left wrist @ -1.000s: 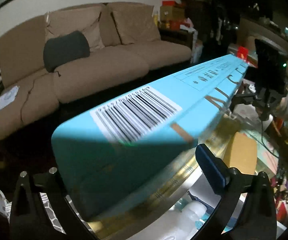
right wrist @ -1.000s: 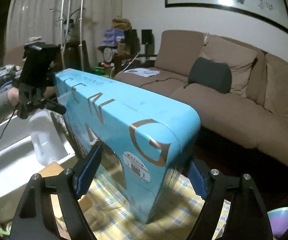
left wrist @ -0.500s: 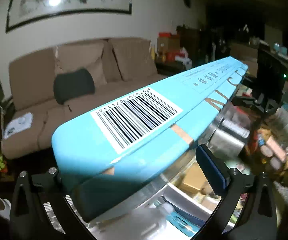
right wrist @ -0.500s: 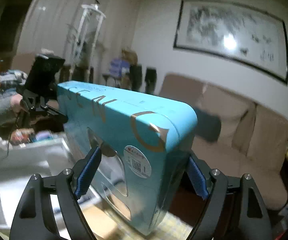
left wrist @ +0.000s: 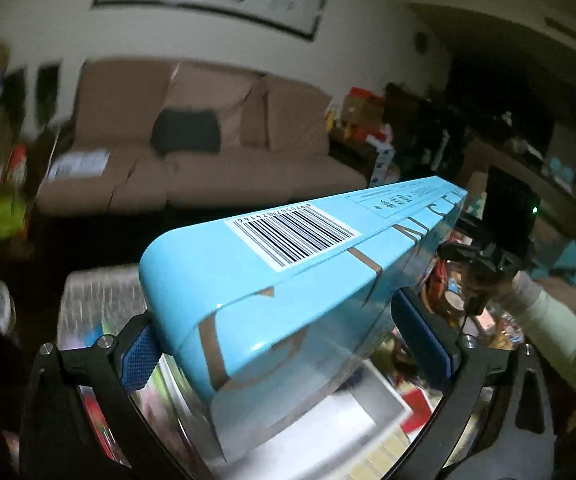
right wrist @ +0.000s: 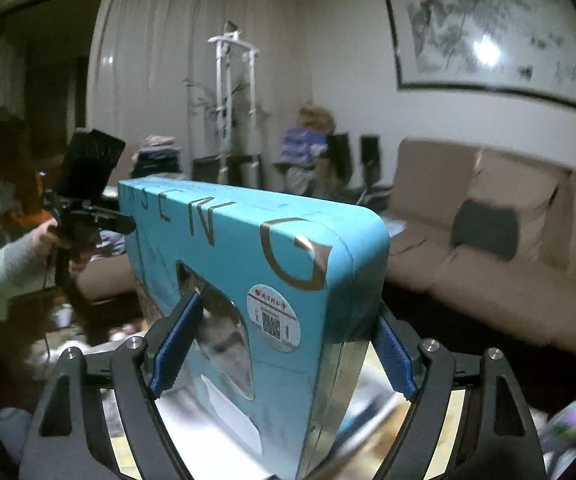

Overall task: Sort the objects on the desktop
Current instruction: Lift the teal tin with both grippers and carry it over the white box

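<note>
Up in the air, between the two grippers, hangs the long blue box (left wrist: 300,276). It is the biggest thing near the camera, well above the messy table (left wrist: 376,452) underneath. A brown sofa (right wrist: 488,264) sits behind it, well apart.

The left gripper (left wrist: 288,348) holds one end of the box, and the right gripper (right wrist: 283,348) holds the other end. Both stand wide because the box is fat. On the right one, both blue pads press on the two flat sides, so it has a firm hold. On the left one, the left pad touches the box, but I cannot tell if the right pad (left wrist: 420,336) really touches it or sits just beside it.

I think the job now is to carry the box to its new spot. To do this well, both hands should move together, same speed and same way. If one hand goes faster, the box could twist and slip out. Keep it level. Do not squeeze harder, as the shiny clear window (right wrist: 223,340) on the side looks thin and might dent. The barcode sticker (left wrist: 292,236) on top is smooth, so pads are better on the plain blue sides. Lower it slowly, and let go only when it rests flat.
</note>
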{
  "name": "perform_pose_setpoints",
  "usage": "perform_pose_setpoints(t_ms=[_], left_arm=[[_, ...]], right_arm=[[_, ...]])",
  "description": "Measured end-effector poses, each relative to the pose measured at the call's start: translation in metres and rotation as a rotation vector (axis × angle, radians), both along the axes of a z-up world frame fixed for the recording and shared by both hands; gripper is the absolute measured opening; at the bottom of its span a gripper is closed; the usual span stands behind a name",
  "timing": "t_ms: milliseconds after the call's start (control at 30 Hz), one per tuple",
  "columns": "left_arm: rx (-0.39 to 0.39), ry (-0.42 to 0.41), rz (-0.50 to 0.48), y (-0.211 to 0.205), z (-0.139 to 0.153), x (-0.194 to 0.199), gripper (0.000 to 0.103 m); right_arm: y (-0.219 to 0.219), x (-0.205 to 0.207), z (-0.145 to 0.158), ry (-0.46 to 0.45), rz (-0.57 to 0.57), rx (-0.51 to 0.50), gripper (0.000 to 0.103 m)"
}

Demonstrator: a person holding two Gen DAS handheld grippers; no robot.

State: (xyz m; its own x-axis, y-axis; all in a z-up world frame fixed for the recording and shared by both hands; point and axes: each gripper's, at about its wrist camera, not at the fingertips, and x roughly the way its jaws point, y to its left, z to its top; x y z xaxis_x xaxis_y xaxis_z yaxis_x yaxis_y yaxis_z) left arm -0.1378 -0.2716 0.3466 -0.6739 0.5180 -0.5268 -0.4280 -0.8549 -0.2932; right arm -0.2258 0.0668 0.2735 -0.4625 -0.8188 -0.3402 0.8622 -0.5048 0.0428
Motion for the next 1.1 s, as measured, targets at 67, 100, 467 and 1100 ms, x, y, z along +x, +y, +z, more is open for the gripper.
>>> perform_pose_setpoints(t_ms=[67, 100, 467, 1100], left_arm=[[0.032, -0.053, 0.021, -0.017, -0.024, 0.015, 0.103], [0.049, -0.081, 0.034, -0.023, -0.036, 0.021, 0.103], [0.156, -0.178, 0.088, -0.024, -0.087, 0.003, 0.103], [0.430, -0.136, 0.226, -0.043, -0.112, 0.039, 0.102]], right_arm=[[-0.013, 0.012, -0.014, -0.052, 0.012, -0.001, 0.084], [-0.020, 0.018, -0.026, -0.094, 0.008, -0.002, 0.084], [-0.010, 0.032, -0.099, -0.413, -0.125, -0.119, 0.086], [-0.001, -0.006, -0.036, -0.297, -0.119, -0.319, 0.088]])
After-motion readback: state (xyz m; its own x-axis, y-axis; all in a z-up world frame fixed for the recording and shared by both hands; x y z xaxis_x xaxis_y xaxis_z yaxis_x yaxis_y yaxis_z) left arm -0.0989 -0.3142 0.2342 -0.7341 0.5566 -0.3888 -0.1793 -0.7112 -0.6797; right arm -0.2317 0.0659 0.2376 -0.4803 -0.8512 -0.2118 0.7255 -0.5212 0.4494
